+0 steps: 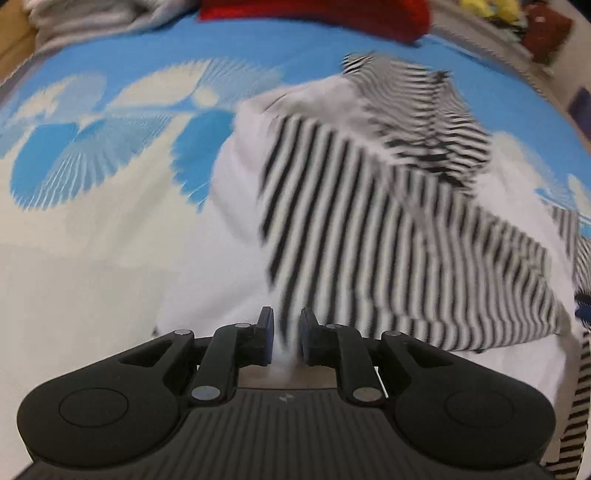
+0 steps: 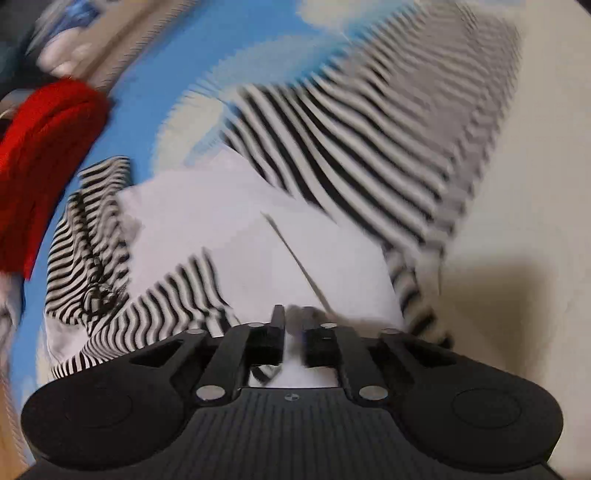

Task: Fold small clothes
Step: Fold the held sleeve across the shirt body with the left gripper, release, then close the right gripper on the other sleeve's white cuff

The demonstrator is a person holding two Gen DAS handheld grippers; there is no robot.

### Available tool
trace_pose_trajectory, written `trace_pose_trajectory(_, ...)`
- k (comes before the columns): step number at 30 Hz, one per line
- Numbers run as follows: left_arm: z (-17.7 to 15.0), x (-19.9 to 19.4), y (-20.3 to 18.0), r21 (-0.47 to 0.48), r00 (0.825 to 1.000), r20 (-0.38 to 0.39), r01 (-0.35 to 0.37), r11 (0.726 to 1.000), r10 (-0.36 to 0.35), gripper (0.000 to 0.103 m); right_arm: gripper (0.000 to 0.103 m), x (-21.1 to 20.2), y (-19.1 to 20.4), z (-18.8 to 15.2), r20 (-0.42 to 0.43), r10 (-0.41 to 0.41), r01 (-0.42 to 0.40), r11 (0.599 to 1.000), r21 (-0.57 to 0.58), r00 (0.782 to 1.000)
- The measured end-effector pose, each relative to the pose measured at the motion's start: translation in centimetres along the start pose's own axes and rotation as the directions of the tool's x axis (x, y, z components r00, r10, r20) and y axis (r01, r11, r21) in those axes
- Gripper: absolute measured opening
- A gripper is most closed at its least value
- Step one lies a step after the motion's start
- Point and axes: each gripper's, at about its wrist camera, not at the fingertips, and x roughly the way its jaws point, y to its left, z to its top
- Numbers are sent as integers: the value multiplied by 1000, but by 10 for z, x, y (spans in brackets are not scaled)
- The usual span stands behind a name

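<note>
A small garment, white with black-and-white striped panels (image 1: pixel 369 229), lies partly folded on a blue and cream patterned sheet (image 1: pixel 92 229). My left gripper (image 1: pixel 288 332) is shut on the garment's white near edge. In the right wrist view the same garment (image 2: pixel 258 229) spreads ahead, with a striped sleeve bunched at the left (image 2: pixel 92 240). My right gripper (image 2: pixel 293 325) is shut on white cloth at its near edge. Both views are blurred by motion.
A red garment (image 1: pixel 332 14) lies at the far edge of the sheet, and shows at the left in the right wrist view (image 2: pixel 44 155). Grey-white cloth (image 1: pixel 92 18) is piled at the far left. Cluttered items (image 1: pixel 535 22) sit at the far right.
</note>
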Motion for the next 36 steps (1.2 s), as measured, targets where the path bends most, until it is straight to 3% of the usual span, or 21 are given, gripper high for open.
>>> trace_pose_trajectory(2,-5,12,-7,21,998,-61,2,1000,-1,30,26,-9,2,6,48,30,-28,998,-48,998)
trace_pose_trajectory(4,-11,25,-10,25,994,-108,-32,999,34,32,26,-14,-3,17,71,20,-16,998,-61,997)
trace_pose_trajectory(7,-7,13,-17,12,999,-37,-38,999,39,32,26,-19,-23,40,84,3,-2,1000,-5,996)
trace_pose_trajectory(10,-4,-2,-32,70,999,46,-19,997,16,32,28,-28,-53,68,117,-9,2,998,56,993)
trace_pose_trajectory(13,-6,-3,-43,93,999,38,-4,996,1,32,33,-44,-91,102,184,-54,33,992,119,981)
trace_pose_trajectory(18,-5,-1,-46,92,999,32,15,996,-18,32,34,-40,-158,133,220,-150,94,964,248,964)
trace_pose_trajectory(23,-7,-2,-46,71,999,39,31,997,-34,32,35,-22,-204,142,217,-146,64,936,347,965)
trace_pose_trajectory(36,-6,6,-49,73,1000,21,16,997,-18,32,32,0,-212,153,302,-117,11,943,332,946)
